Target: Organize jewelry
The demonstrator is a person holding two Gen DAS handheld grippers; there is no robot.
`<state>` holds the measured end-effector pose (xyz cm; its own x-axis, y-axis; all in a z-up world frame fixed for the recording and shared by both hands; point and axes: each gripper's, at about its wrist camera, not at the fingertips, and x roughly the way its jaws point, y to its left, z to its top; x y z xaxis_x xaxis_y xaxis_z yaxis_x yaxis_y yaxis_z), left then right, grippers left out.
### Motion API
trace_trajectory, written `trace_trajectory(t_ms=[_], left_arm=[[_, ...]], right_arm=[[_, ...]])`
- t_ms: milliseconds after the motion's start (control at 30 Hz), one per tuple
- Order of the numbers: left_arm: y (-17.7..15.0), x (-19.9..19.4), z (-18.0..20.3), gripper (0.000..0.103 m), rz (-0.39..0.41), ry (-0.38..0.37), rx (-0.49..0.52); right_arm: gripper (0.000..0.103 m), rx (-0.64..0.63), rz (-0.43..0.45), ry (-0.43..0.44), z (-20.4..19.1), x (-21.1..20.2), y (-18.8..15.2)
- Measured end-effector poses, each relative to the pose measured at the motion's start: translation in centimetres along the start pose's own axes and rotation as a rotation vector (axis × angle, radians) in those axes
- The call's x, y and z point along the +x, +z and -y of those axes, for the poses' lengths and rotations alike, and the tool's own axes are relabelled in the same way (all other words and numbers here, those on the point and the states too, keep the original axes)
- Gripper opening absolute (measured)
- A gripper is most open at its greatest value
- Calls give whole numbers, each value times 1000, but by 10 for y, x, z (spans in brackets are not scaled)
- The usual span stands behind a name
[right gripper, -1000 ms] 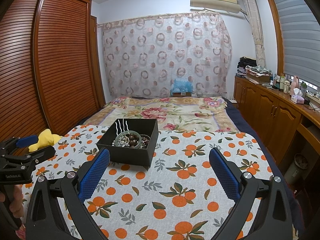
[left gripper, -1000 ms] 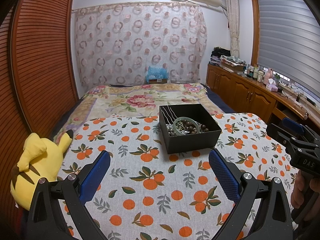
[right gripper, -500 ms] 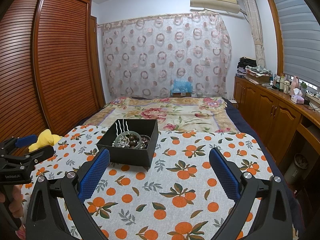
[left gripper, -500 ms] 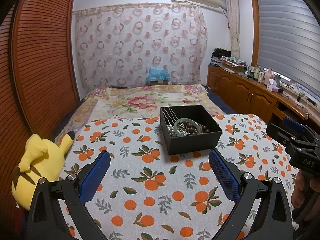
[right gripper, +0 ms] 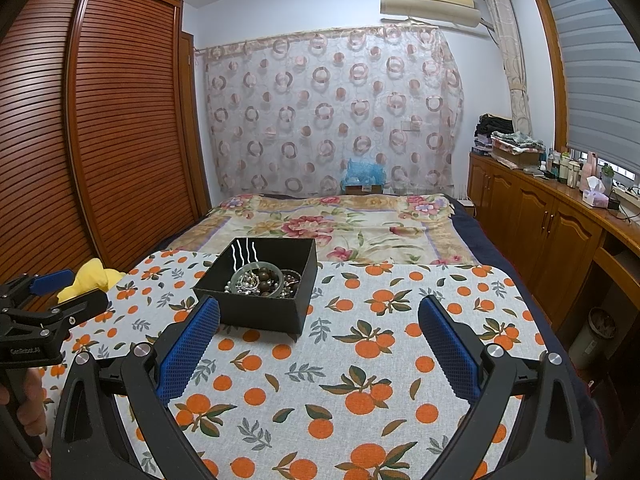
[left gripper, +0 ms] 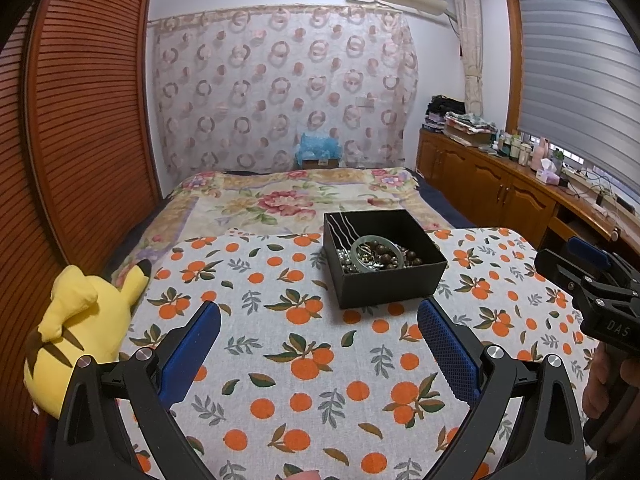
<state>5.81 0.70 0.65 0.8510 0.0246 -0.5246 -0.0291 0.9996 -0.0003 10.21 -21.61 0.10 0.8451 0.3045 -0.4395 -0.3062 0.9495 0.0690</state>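
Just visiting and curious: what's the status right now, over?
Left tongs open, empty. Right tongs open, empty. Black jewelry box untouched on the orange-print tablecloth, green bangle on top. Nothing blocking.

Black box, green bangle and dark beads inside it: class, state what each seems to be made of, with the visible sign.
Black box: probably cardboard, matte; thin straight walls without shine.
Green bangle: possibly jade or glass; pale, smooth, slightly translucent ring.
Dark beads: likely wood; brown, round, dull sheen, though too small to be sure.
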Motion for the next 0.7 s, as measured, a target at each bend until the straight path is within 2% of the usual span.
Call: trace_trajectory(t_ms=[700], left_arm=[[-1, -1, -1, 95, 7, 1, -1]], right_arm=[[100, 1, 0, 1, 0, 0, -1]])
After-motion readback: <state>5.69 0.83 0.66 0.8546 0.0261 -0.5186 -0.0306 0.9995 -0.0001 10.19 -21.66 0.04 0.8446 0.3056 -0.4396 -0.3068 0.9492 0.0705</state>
